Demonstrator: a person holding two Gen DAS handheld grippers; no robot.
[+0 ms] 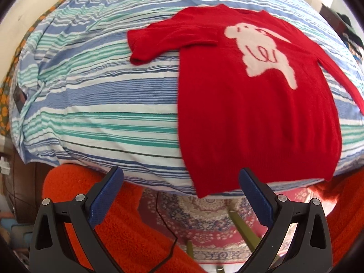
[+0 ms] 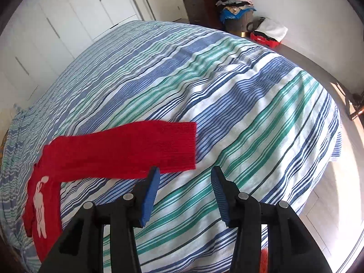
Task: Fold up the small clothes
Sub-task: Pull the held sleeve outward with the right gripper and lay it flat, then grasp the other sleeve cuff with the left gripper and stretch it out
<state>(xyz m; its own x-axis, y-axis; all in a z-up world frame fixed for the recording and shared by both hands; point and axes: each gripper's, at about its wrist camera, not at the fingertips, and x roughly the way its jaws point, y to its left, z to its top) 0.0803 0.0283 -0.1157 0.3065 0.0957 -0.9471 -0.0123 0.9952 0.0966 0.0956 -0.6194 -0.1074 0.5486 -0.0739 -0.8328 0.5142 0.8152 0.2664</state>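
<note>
A small red sweater (image 1: 254, 113) with a white animal figure on its chest lies flat on the striped bed cover (image 1: 102, 104), its hem hanging slightly over the near edge. One sleeve (image 1: 159, 43) stretches out to the left. My left gripper (image 1: 180, 175) hovers open over the bed's near edge, beside the hem, holding nothing. In the right wrist view the sweater's (image 2: 43, 195) other sleeve (image 2: 141, 150) lies spread straight across the stripes. My right gripper (image 2: 185, 175) stands open just past that sleeve's cuff, with only bed cover between its fingers.
The bed cover (image 2: 227, 91) fills most of both views. Orange fleece clothing (image 1: 109, 223) and a patterned rug (image 1: 204, 223) show below the bed edge. A dresser (image 2: 200, 6) piled with clothes, a basket and a red box (image 2: 266, 39) stand at the far wall.
</note>
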